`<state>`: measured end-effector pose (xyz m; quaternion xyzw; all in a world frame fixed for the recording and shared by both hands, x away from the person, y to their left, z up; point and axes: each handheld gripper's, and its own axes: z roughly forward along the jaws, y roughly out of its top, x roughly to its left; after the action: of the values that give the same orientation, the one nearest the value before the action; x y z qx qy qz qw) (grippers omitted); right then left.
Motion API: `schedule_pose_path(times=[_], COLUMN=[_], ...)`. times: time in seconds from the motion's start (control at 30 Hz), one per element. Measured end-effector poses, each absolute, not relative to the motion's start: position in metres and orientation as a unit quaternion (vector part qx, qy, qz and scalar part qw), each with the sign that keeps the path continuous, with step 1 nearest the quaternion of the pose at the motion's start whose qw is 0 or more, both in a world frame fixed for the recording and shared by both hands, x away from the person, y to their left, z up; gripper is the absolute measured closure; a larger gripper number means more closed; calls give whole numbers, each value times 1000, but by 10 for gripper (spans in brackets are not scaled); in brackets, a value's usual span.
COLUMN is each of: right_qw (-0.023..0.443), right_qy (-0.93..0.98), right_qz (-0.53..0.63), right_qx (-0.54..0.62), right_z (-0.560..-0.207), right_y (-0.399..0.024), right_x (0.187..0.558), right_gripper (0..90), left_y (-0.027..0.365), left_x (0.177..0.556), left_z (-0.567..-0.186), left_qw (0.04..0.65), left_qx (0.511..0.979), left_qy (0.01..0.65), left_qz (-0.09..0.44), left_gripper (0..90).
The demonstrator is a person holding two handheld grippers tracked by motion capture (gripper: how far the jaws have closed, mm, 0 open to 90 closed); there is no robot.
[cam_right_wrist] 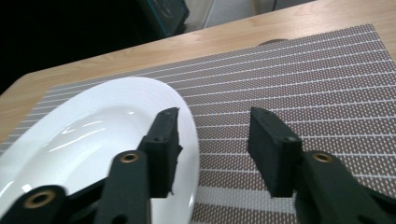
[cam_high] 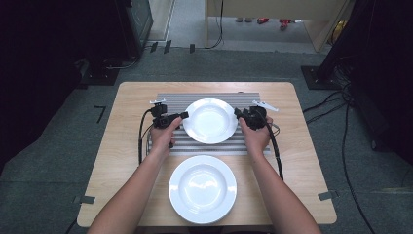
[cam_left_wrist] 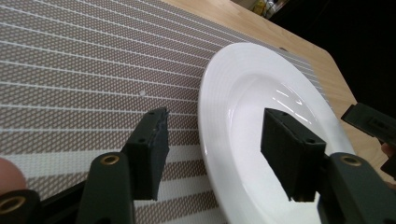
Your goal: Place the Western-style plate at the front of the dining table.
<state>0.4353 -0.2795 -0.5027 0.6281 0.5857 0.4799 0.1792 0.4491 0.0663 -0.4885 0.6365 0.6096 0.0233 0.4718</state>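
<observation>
White plate bracketed rim to rim by two spread grippers

Wooden table (cam_high: 302,161) carries everything, and on its far half lies one striped placemat (cam_high: 170,100). Two white plates sit on the table: the far plate (cam_high: 210,120) rests on the placemat, and the near plate (cam_high: 202,188) rests on bare wood close to the person. A round plate has no long axis, so what counts is the rim: the far plate lies directly between the two grippers, its left rim facing the left gripper (cam_high: 181,116) and its right rim facing the right gripper (cam_high: 238,113). Each stands about equally near to its side. Both have their jaws spread with nothing pinched; in each gripper view one jaw hangs over the plate and the other over the mat, straddling the rim. Likely both will close there to lift it
</observation>
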Motion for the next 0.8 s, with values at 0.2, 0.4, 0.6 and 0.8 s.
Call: schedule_pose_path(times=[0.2,0.4,0.6,0.8], right_qw=[159,163,149,155], right_qy=[613,626,624,631], right_qz=[485,496,511,506], right_qx=[603,579,572,568], right_z=[-492,-481,-476,-473], right_y=[-289,-296,-306,-315], right_x=[423,400,382,366], right_gripper=[374,327,300,285], left_y=[78,88,97,105], left_x=[430,408,389,372], left_z=[-475,-460,-452,-452], left_qw=[478,486,472,453], left_qx=[652,662,670,686], left_qy=[588,568,563,556], left_qz=[38,59,103,122], left_gripper=[303,207,104,97])
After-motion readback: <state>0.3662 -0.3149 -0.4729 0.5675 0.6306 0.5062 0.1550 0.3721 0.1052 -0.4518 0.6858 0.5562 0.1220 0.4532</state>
